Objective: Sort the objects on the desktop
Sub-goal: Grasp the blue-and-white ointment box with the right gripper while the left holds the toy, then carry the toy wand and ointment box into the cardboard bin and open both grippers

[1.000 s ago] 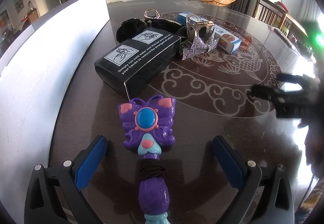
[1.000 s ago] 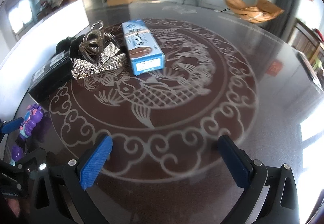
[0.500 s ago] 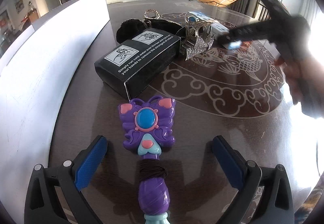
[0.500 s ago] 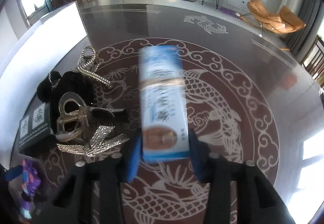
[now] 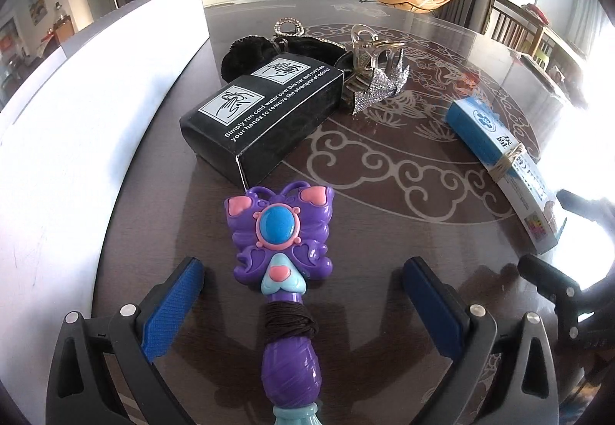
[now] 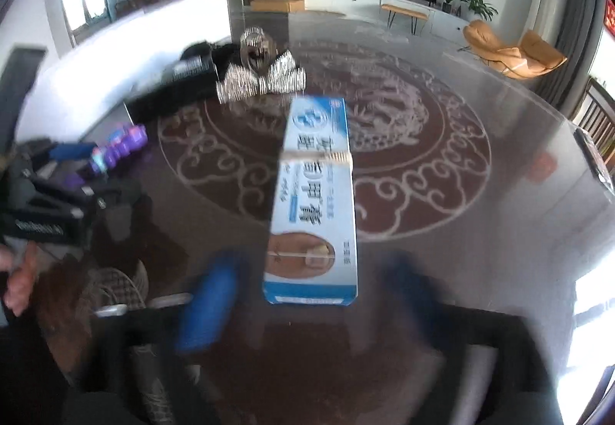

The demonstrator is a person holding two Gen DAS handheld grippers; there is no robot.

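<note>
A: On the dark patterned table (image 5: 384, 252), the blue medicine box (image 6: 313, 205) lies flat, near end between the right gripper (image 6: 307, 294)'s blue pads. Those jaws are opening, the pads clear of the carton on both sides.

B: So that's a release, I'd say. The box sits on the table's right side, well apart from the cluster at the back.

A: And the left gripper (image 5: 303, 294)? Jaws spread wide, nothing pinched. The purple butterfly wand (image 5: 282, 252) lies on the table between its blue fingers (image 5: 173, 302), touching neither pad.

B: Behind the wand is the black soap box (image 5: 265, 117), with a silver sequin bow (image 5: 378, 90) and a black fuzzy item (image 5: 250, 54) just beyond it, all close to the white board (image 5: 96, 117).

A: Step in hand, by my reading: the box's placing is ending and the wand looks next in line.

B: Agreed. The left jaws need to close squarely on the wand's neck or handle; that dark cord (image 5: 290, 317) wound there could slip. The right hand should back off without nudging the box.
</note>
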